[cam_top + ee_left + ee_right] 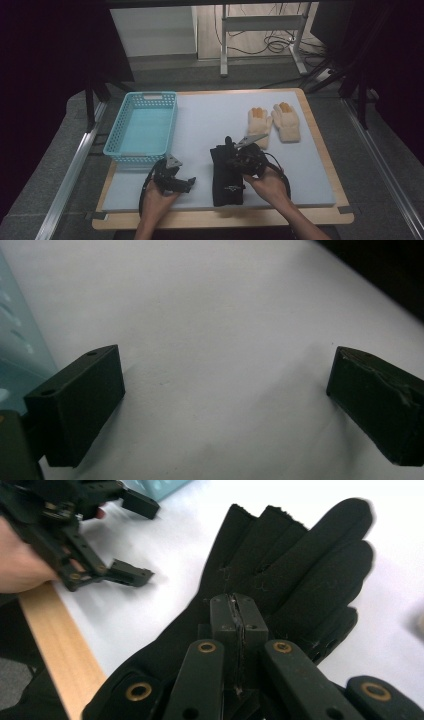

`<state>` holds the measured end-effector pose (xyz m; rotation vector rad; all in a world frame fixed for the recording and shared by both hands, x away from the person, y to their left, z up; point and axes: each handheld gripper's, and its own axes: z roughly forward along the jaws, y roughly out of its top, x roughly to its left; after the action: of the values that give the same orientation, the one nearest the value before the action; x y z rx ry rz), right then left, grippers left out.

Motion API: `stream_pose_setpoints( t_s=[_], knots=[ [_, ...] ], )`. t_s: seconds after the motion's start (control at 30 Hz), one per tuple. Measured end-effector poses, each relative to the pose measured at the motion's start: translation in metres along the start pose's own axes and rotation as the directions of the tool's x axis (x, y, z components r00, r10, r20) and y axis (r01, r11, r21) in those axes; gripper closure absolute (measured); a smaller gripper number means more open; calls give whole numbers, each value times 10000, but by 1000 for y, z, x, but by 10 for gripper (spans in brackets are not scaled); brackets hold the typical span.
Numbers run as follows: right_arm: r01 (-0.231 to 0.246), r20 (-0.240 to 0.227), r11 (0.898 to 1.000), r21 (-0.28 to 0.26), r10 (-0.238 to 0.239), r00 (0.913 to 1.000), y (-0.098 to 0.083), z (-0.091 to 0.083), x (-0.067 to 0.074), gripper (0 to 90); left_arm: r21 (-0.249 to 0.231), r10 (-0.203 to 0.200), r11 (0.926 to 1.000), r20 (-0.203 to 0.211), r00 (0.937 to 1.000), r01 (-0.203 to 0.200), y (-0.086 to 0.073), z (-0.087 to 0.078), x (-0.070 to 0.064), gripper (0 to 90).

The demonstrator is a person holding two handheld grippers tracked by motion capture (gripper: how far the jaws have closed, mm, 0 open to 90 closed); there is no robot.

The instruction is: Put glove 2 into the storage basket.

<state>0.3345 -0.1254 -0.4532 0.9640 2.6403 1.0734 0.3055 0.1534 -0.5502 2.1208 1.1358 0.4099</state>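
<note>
Right gripper (235,605) fills the foreground of its own view: both black jaws pressed flat together, no gap, tips over a black glove (295,575); whether any cloth is nipped between the tips cannot be told from here. That view gives the glove's detail, fingers spread and pointing away, cuff toward the wooden table edge (55,635), lying on the pale mat (165,545). From the high view the same glove (226,180) reads as a dark oblong at the mat's near edge, centre, partly under the right gripper (240,155) and right hand (267,185); finger detail is lost there. Left gripper (225,400) in its own view: jaws wide apart, bare mat between them, a sliver of turquoise basket (20,350) at the left margin. High view places that left gripper (177,181) just in front of the basket (144,127), held by the left hand (157,197), well apart from the glove. Right gripper view catches it too, farther off, jaws spread. High view alone gives the far side: a pair of cream gloves (274,122) with orange fingertips, lying flat side by side at the mat's right rear, near the black glove but not touching it.
</note>
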Motion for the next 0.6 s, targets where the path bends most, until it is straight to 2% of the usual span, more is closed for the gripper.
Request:
stream_pose_setpoints(
  t_s=[0.1,0.23,0.27,0.3,0.37,0.43,0.6],
  knots=[
    [-391,-55,9992,34,391,9992,-6,10,-7,880,0,1,10000,0,10000,-1,0,0,0,26],
    [-692,208,9976,79,690,9974,-14,20,-14,857,-1,-6,10000,-3,10000,6,0,0,0,26],
    [-728,197,9973,44,727,9972,-16,22,-16,834,21,6,10000,2,10000,-6,0,0,0,26],
    [-811,102,9967,40,810,9967,-18,24,-17,771,26,29,10000,2,10000,-29,0,0,0,26],
    [-715,54,9973,134,714,9974,-20,28,-17,690,29,33,10000,4,10000,-33,0,0,0,26],
    [-599,148,9982,56,599,9981,-19,28,-17,666,28,14,10000,1,10000,-14,0,0,0,26],
    [-416,707,9986,-340,439,9965,-9,23,-28,671,4,-1,10000,2,10000,1,0,0,0,26]
  ],
)
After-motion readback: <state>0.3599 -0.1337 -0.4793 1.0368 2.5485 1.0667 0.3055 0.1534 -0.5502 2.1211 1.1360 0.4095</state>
